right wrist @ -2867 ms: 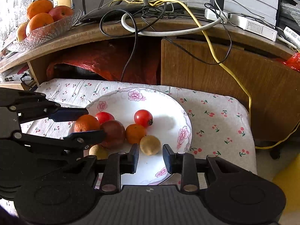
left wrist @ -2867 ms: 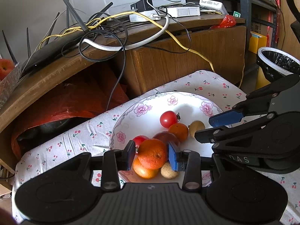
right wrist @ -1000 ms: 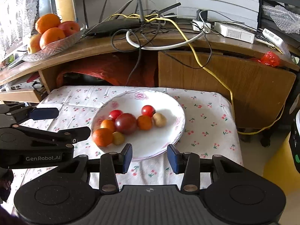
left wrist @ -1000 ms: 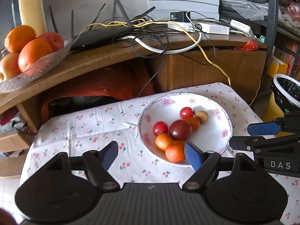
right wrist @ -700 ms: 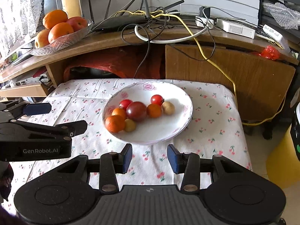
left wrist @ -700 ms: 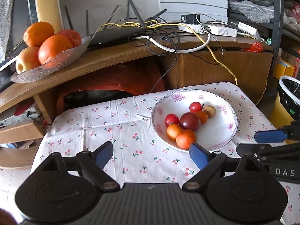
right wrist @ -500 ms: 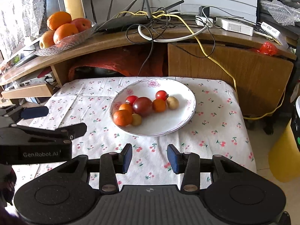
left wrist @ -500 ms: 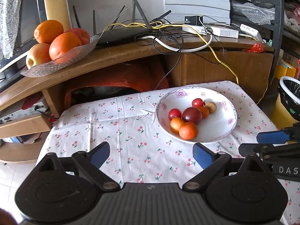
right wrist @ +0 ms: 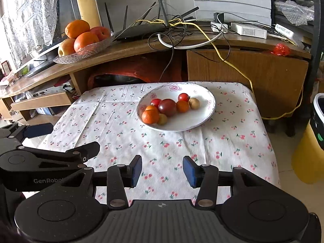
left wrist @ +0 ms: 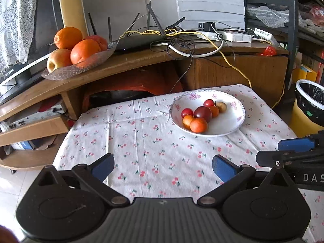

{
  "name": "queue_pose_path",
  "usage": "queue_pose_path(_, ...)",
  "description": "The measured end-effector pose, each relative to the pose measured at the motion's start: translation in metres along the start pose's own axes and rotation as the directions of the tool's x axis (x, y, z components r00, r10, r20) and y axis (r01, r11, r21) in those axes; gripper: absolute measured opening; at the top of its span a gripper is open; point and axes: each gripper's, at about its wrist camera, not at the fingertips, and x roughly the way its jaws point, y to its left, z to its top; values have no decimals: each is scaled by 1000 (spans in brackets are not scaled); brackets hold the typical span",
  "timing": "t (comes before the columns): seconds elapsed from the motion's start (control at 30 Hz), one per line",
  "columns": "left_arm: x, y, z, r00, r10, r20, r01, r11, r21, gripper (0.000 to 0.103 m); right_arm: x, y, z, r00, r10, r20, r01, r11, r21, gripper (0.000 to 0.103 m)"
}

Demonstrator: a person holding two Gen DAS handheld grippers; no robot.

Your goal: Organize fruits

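A low table covered with a white cherry-print cloth (right wrist: pixel 125 133) stands in front of a curved wooden desk (right wrist: pixel 141 50) loaded with a black router and tangled cables.

On the left end of the desk, a clear glass dish (right wrist: pixel 85 50) carries large oranges and apples.

On the table, a white floral-rimmed ceramic plate (right wrist: pixel 204 113) sits near the far right corner of the cloth. Contents of the plate, left to right:
- a round orange tangerine (right wrist: pixel 150 116) at the near left, with a second orange fruit just behind it;
- a small yellow-green fruit (right wrist: pixel 162 119) touching the tangerine;
- a small red tomato (right wrist: pixel 155 102) behind;
- a large dark purple-red tomato (right wrist: pixel 167 107) at the centre;
- a small orange tomato (right wrist: pixel 182 106) touching it;
- a red cherry tomato (right wrist: pixel 183 97) behind that;
- a tan round fruit (right wrist: pixel 194 103) at the right.

The left gripper (left wrist: pixel 163 167) is above the near edge of the cloth, jaws spread wide, holding nothing. The right gripper (right wrist: pixel 162 171) is above the same near edge, jaws parted to a narrower gap, also empty. Both are well apart from the plate.

A yellow bin with a black liner (left wrist: pixel 309 105) stands on the floor beyond the right edge of the table.
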Motion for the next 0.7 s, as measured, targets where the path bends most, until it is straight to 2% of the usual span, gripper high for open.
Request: queue_pose_path(0.7,-54,7,-41,1000,-8,-9,8,999,-40,103,-47,31,-40,1000,29,-8,-28,999,22,44)
